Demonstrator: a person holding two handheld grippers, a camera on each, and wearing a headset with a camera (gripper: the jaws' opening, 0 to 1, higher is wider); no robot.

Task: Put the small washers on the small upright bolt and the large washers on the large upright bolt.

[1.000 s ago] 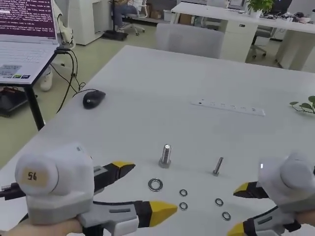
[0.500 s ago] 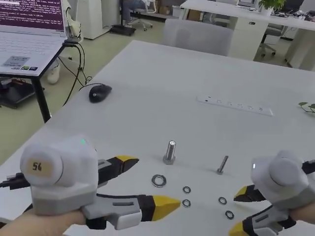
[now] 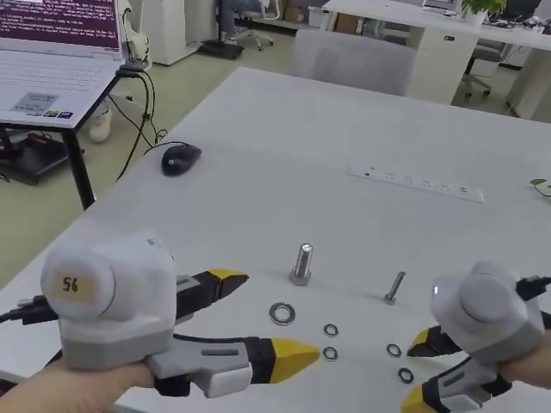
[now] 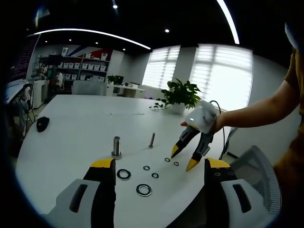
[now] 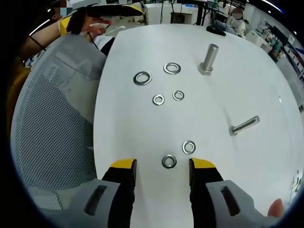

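Observation:
The large upright bolt [image 3: 301,262] and the small upright bolt [image 3: 394,286] stand mid-table. In front of them lie a large washer [image 3: 281,313] and several small washers [image 3: 331,329]. My left gripper [image 3: 263,317] hovers open at the near left, its jaws pointing at the washers. In the left gripper view two large washers [image 4: 124,174] lie ahead of the left gripper [image 4: 159,164]. My right gripper [image 3: 417,372] is open at the near right. One small washer [image 5: 169,161] lies on the table between the tips of the right gripper [image 5: 163,165], another small washer [image 5: 189,147] just beyond.
A black mouse [image 3: 181,158] and a white power strip [image 3: 417,183] lie farther back on the white table [image 3: 258,189]. A laptop [image 3: 52,52] stands on a stand to the left. A mesh chair [image 5: 52,109] is at the table's near edge.
The head camera has shifted. My right gripper has edged closer to the two nearest small washers. The left gripper holds about the same place, still open.

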